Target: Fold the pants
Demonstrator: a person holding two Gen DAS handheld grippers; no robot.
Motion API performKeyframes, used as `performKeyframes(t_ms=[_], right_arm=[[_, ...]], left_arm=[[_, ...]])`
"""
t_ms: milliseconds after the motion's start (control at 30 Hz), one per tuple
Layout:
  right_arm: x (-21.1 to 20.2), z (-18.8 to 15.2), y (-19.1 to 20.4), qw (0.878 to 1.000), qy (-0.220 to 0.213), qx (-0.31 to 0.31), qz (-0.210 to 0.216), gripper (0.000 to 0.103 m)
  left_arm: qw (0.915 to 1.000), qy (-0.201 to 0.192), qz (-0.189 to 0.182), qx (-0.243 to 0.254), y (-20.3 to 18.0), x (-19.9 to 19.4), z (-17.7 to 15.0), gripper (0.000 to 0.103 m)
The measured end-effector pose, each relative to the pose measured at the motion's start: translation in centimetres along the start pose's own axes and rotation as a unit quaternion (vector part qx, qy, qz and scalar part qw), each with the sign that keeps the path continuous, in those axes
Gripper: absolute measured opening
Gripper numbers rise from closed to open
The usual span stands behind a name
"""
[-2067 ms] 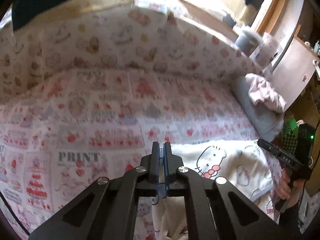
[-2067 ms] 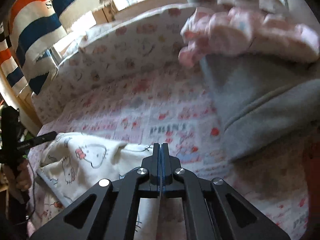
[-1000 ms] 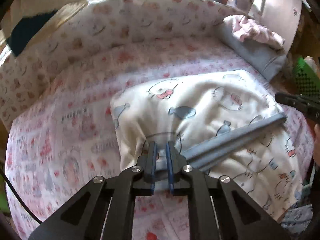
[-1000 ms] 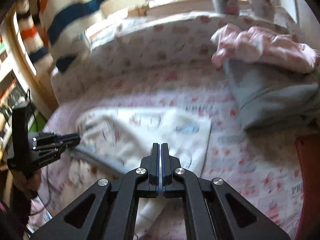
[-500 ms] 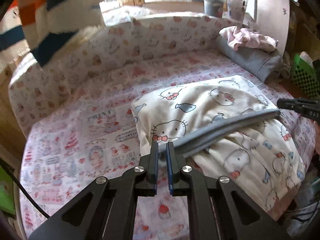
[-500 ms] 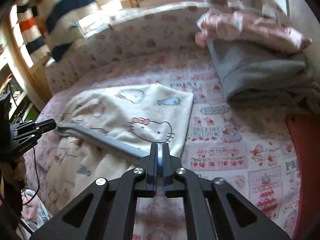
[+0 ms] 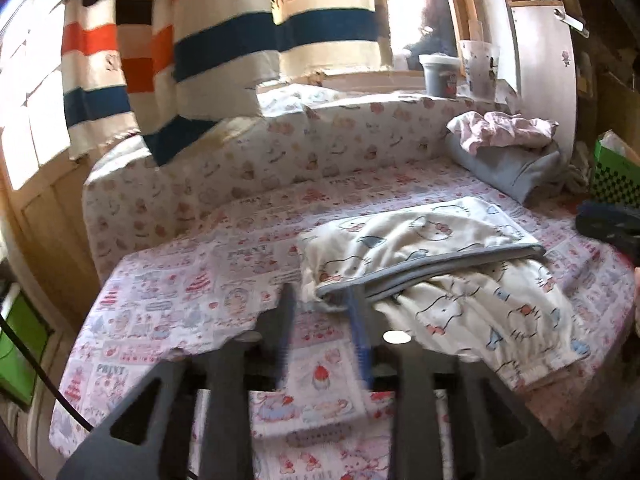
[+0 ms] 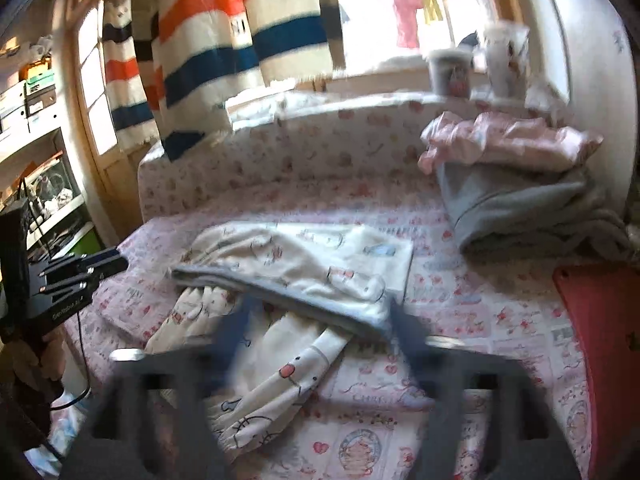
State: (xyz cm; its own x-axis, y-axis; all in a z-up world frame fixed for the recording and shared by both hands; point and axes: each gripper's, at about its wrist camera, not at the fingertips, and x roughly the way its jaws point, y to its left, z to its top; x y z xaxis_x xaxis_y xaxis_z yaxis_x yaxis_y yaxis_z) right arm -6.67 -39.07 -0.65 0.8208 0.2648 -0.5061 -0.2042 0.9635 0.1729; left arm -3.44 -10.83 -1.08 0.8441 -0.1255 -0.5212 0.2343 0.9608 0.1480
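1. Pants [image 7: 432, 264] are lying folded over once near the bed's [image 7: 168, 300] front edge, grey waistband on top.
2. Left gripper [image 7: 320, 312] and right gripper [image 8: 320, 316] have just been opening — both released, nothing between the jaws.
3. Next fold is pending — it calls for regrasping an end.

This is a home, a lived-in bedroom corner. A bed [image 7: 192, 292] is covered in a pink cartoon-print sheet, with a padded bumper [image 7: 280, 160] in matching fabric behind it. A striped curtain [image 7: 224, 40] hangs at the sunlit window, tubs [image 7: 440, 72] stand on the wooden sill, loose laundry [image 8: 512, 184] is piled at the side, and cluttered shelves [image 8: 36, 92] fill the far left.
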Motion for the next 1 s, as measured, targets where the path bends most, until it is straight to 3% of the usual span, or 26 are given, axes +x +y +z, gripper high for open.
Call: performKeyframes(t_ms=[33,100,167,267,433,700,800,1000], right_arm=[[-0.4,-0.3,0.0,1.0,-0.018,-0.004,-0.015,0.096],[-1.1,-1.0,0.1,0.998,-0.041,-0.02,-0.041,0.096],[-1.1,-1.6,0.1,0.998,-0.035,-0.041,-0.043,0.096],[-1.1,-2.7,-0.1,0.997,-0.032,-0.047,-0.053,0.096],[-0.9,-4.4,-0.4,0.997,-0.029,-0.047,-0.058,0.096],[-1.2,-6.0,-1.0,0.996,0.014,-0.071,-0.056,0.096],[-1.0,-6.5,-1.2,0.995,0.034,-0.082,-0.051,0.096],[-0.2,-7.7,-0.3,0.987,0.076,-0.137,-0.046,0.096]], left_arm=[[0.9999,-0.01,0.011,0.004,-0.1,-0.3,-0.6,0.05],[0.9993,-0.023,0.026,0.011,-0.3,-0.7,-1.8,0.061],[0.9988,-0.029,0.035,0.02,-0.5,-1.1,-2.7,0.084],[0.9974,-0.046,0.046,0.03,-0.8,-1.5,-3.6,0.101],[0.9961,-0.051,0.053,0.048,-1.6,-1.6,-5.0,0.102],[0.993,0.012,0.011,0.117,-2.6,-0.8,-6.8,0.102],[0.9863,0.028,-0.003,0.162,-3.8,-0.3,-6.9,0.102],[0.9721,0.022,-0.013,0.233,-6.0,0.9,-5.8,0.102]])
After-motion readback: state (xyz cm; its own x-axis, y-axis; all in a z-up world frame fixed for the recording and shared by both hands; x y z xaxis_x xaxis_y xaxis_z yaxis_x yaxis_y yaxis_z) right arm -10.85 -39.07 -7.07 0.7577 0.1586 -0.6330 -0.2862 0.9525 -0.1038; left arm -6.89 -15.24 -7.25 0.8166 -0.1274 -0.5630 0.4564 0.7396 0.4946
